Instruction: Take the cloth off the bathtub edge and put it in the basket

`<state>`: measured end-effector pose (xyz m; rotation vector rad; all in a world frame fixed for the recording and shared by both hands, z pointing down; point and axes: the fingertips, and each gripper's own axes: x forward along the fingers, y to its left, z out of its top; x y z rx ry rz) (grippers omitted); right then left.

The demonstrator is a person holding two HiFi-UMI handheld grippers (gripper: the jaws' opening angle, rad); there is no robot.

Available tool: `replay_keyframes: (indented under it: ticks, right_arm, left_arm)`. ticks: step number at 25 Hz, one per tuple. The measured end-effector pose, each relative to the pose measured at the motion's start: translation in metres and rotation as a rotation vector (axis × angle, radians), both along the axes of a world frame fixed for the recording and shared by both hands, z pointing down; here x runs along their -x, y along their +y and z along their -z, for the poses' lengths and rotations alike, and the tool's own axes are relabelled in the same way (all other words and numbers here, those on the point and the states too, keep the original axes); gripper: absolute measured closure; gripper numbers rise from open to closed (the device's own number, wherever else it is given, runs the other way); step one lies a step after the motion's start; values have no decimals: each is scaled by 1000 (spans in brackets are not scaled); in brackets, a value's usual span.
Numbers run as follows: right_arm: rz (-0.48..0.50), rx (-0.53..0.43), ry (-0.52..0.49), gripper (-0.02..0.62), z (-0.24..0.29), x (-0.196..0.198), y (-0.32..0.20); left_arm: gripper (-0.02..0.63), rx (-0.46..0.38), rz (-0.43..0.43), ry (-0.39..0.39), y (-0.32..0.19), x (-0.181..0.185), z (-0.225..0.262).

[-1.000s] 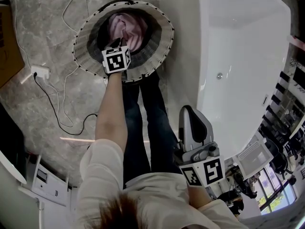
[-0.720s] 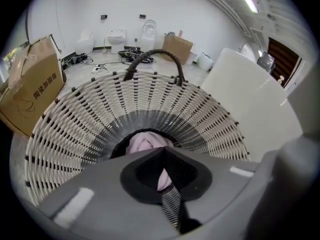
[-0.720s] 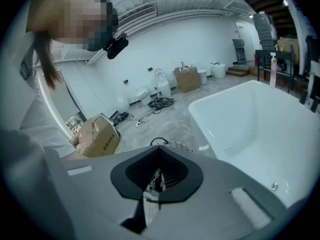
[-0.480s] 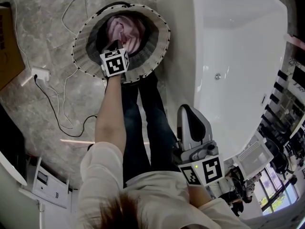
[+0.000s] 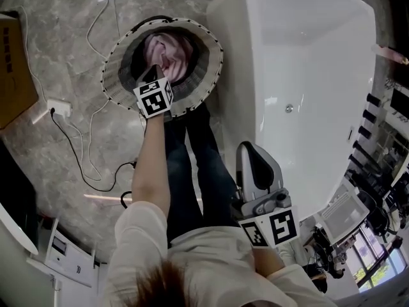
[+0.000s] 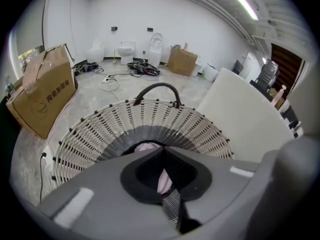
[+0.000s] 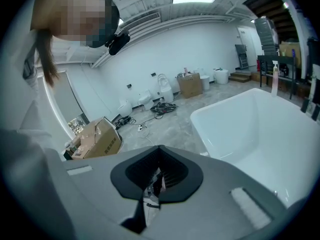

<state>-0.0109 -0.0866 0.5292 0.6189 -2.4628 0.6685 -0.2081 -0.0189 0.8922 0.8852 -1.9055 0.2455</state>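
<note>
The pink cloth (image 5: 167,53) lies bunched inside the round woven basket (image 5: 118,75) on the floor beside the white bathtub (image 5: 307,56). My left gripper (image 5: 152,74) hangs over the basket's near rim, shut, with nothing in it. In the left gripper view its jaws (image 6: 162,151) meet above the basket (image 6: 100,129), and the cloth (image 6: 147,146) shows beyond them. My right gripper (image 5: 250,151) is held close to the person's body by the tub's edge, shut and empty. In the right gripper view it (image 7: 160,148) faces the room, with the bathtub (image 7: 260,124) at the right.
A cardboard box (image 5: 16,69) stands at the left, with a power strip and cables (image 5: 61,110) on the marble floor. The person's legs (image 5: 192,165) stand between basket and tub. A white unit (image 5: 64,254) sits at the lower left. Toilets and boxes line the far wall (image 6: 150,49).
My left gripper has lifted a little over the basket's near rim, while the cloth stays inside. The right gripper has barely shifted.
</note>
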Motion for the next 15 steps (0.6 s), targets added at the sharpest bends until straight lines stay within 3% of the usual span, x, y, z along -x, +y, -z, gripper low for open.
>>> replay_keyframes:
  ticks: [15]
  right_arm:
    - [10, -32, -49, 595, 35, 3, 8]
  left_arm:
    - [558, -130, 94, -42, -9, 5, 83]
